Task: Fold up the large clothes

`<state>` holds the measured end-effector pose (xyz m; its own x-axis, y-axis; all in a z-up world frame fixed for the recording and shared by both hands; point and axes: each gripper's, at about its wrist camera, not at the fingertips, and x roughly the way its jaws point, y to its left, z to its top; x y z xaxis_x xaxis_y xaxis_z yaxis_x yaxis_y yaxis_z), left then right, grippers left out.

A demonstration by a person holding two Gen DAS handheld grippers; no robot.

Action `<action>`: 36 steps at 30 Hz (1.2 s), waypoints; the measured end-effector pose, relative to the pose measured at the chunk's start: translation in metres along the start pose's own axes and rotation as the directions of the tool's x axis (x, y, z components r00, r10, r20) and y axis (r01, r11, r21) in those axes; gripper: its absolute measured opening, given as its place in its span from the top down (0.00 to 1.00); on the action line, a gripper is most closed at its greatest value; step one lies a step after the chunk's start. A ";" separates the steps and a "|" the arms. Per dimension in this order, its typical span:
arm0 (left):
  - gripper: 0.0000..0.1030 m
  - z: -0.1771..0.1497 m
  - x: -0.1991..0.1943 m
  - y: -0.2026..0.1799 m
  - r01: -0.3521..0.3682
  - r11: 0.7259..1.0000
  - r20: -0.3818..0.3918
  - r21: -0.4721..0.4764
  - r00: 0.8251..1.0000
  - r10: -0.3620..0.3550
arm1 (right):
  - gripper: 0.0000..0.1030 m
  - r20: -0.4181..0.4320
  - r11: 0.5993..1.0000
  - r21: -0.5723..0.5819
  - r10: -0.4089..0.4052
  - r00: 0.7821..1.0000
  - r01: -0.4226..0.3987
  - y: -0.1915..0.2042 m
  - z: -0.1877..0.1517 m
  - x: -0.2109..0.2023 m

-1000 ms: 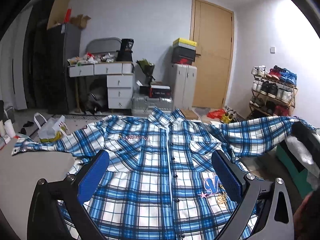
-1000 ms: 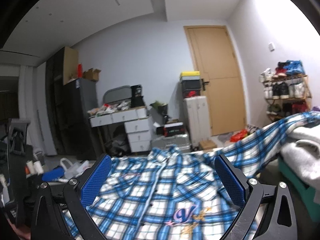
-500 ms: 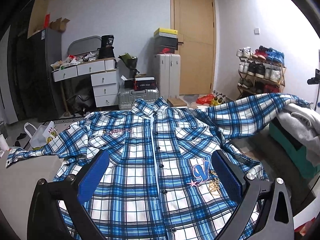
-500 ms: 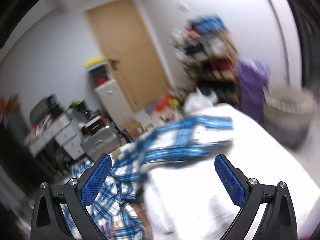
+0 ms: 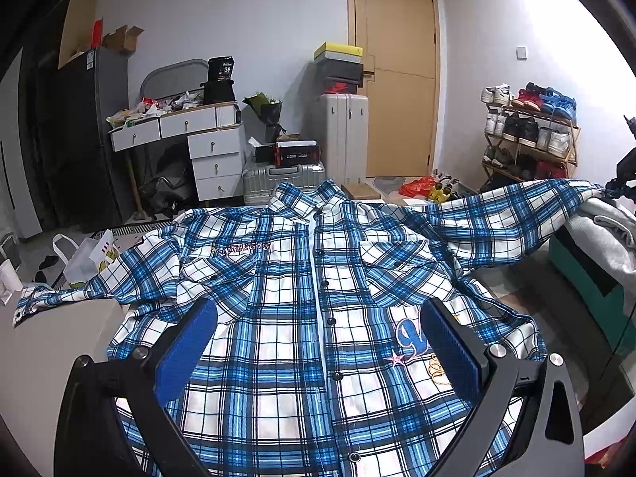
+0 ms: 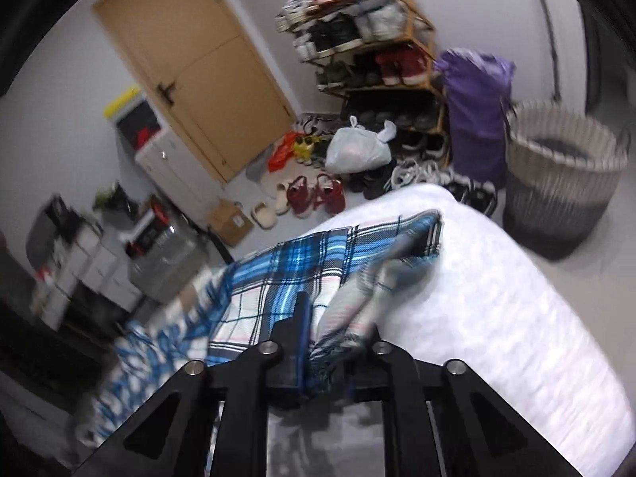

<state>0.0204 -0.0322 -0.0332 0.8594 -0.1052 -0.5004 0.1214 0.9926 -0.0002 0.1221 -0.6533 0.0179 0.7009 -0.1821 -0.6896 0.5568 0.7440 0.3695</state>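
A blue and white plaid shirt [image 5: 302, 302] lies spread front-up and buttoned on a white table [image 5: 47, 361]. Its left sleeve [image 5: 63, 294] lies out to the left. Its right sleeve [image 5: 512, 218] stretches off to the right, lifted at the cuff. My left gripper [image 5: 318, 353] is open and empty, hovering above the lower front of the shirt. My right gripper [image 6: 330, 342] is shut on that sleeve [image 6: 318, 266] near the cuff, over a white quilted bundle [image 6: 497, 298].
A teal box [image 5: 588, 274] with grey clothes [image 5: 608, 230] on it stands right of the table. Behind are a door [image 5: 397, 79], suitcases [image 5: 346, 135], a drawer desk [image 5: 198, 139] and a shoe rack [image 5: 528, 135]. A woven basket [image 6: 560, 175] and purple bag [image 6: 477, 107] stand on the floor.
My right gripper swung right to the sleeve end and closed on it; it was open before. The left gripper shifted a little over the shirt and stayed open.
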 end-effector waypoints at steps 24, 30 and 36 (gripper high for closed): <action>0.03 -0.006 -0.041 0.095 -0.173 0.981 0.073 -0.092 0.981 0.180 | 0.95 0.263 0.798 -0.596 0.083 0.961 0.094 0.336 -0.021 -0.106; 0.03 -0.004 -0.047 0.140 -0.224 0.951 0.078 -0.211 0.966 0.245 | 0.95 0.037 0.705 -0.694 0.235 0.971 -0.145 0.424 -0.116 -0.076; 0.03 -0.006 -0.037 0.164 -0.357 0.897 0.072 -0.260 0.919 0.387 | 0.95 -0.228 0.620 -0.707 0.256 0.939 -0.341 0.485 -0.248 0.014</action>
<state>0.0050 0.1345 -0.0201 0.8729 0.2827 -0.3976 -0.3270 0.9439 -0.0468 0.2913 -0.1359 0.0327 0.6989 0.1660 -0.6957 -0.2090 0.9776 0.0233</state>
